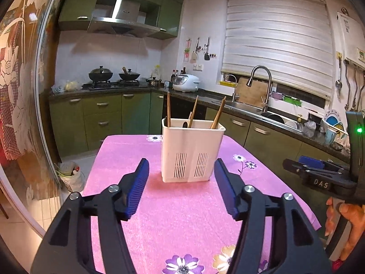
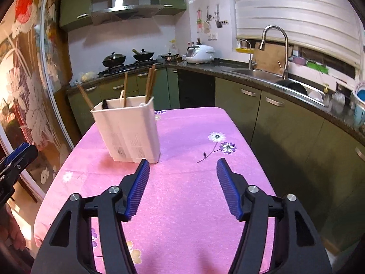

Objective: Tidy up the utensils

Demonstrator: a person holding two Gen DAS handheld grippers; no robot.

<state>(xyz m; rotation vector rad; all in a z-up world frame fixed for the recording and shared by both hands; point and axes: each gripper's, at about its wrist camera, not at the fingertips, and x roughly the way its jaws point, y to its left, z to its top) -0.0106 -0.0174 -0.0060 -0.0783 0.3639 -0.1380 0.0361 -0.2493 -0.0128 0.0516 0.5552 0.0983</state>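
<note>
Both 2 wrist views face the kitchen over the table [image 1: 182, 217], sharing the holder [image 1: 191, 150], perhaps nearer left.

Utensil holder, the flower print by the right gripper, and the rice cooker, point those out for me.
utensil holder [image 1: 191, 150], left wrist view, front wall above the slots.
flower print [image 2: 217, 136], right wrist view, white blossom's centre.
rice cooker [image 1: 186, 82], left wrist view, white body.

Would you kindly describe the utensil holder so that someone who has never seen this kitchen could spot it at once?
Look at the table with the pink flowered cloth in the middle of the green-cabinet kitchen. Toward its far end stands a white rectangular plastic utensil holder, upright, with slotted vents low on its front. It is the only container on the cloth, and wooden chopsticks lean out of its top.
</note>
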